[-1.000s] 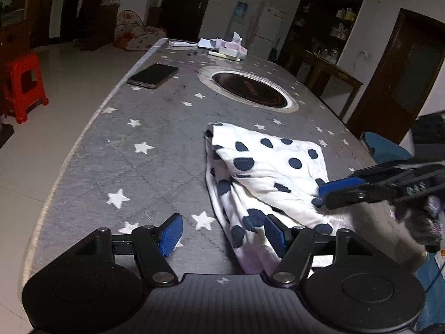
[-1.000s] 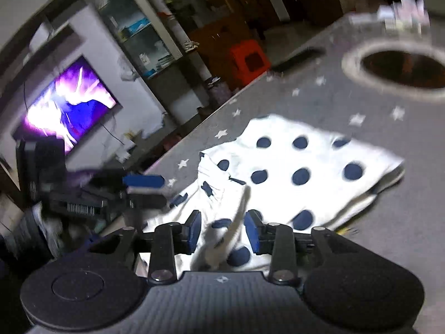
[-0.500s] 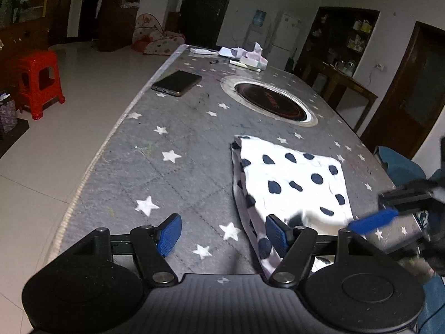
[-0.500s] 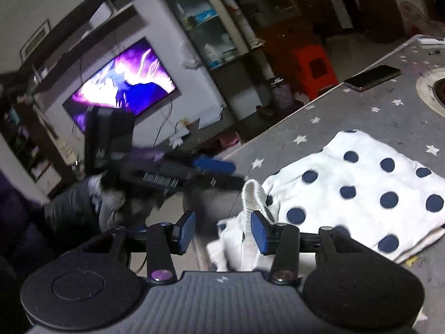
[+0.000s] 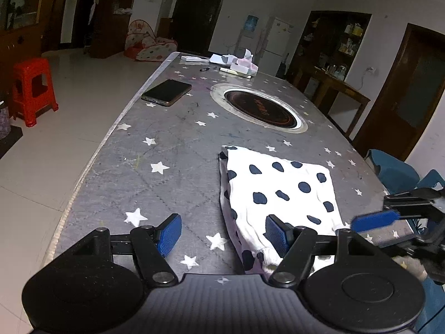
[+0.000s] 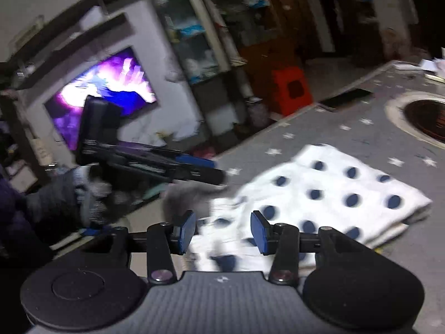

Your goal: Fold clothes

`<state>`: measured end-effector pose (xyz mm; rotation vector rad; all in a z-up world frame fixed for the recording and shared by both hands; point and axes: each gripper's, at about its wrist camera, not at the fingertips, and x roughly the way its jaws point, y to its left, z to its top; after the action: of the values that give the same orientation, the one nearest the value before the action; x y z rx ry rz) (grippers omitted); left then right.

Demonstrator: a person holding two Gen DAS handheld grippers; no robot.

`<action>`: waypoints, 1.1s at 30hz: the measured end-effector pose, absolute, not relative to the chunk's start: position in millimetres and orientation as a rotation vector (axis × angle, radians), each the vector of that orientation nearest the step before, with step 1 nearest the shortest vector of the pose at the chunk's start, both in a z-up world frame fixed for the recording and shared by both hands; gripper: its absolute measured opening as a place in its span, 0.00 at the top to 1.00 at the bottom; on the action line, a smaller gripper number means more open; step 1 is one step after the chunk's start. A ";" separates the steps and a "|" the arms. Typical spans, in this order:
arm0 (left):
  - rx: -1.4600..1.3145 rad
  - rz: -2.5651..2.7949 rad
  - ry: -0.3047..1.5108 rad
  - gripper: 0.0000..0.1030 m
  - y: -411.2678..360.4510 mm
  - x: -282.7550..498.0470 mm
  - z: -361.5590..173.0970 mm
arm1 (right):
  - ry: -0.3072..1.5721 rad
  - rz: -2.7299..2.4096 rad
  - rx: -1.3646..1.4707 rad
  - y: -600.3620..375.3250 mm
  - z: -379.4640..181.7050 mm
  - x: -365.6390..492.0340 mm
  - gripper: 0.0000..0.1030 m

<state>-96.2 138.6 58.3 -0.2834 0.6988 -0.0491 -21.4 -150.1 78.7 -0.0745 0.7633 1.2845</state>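
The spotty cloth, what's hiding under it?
Under the spotty cloth you can only see the grey starry table cover around its edges. The cloth is folded, with more spotty layers showing along its left edge. Anything beneath the middle is covered, so I can't tell.

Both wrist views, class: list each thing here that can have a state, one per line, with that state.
Polka-dot garment: folded, lying flat on the table.
Left gripper: open, holding nothing.
Right gripper: open, holding nothing.
Phone: flat, screen dark.
Television: switched on.
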 end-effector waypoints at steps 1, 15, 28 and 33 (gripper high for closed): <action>-0.283 -0.052 0.700 0.32 138.0 -96.5 58.3 | 0.770 1.276 -0.090 -148.4 75.3 -20.7 0.56; -0.335 -0.193 0.773 0.86 126.1 -92.9 42.3 | 0.725 1.276 -0.259 -137.4 70.7 -45.4 0.83; -0.336 -0.320 0.710 0.98 115.4 -115.4 72.2 | 0.720 1.308 -0.256 -153.9 70.9 -60.2 0.83; -0.287 -0.364 0.653 0.94 102.8 -104.6 85.2 | 0.719 1.336 -0.299 -149.4 63.9 -64.8 0.83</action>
<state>-104.6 102.8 85.2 -0.2867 0.6532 -0.3639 -64.8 -149.4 63.9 -0.2987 0.7188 1.3359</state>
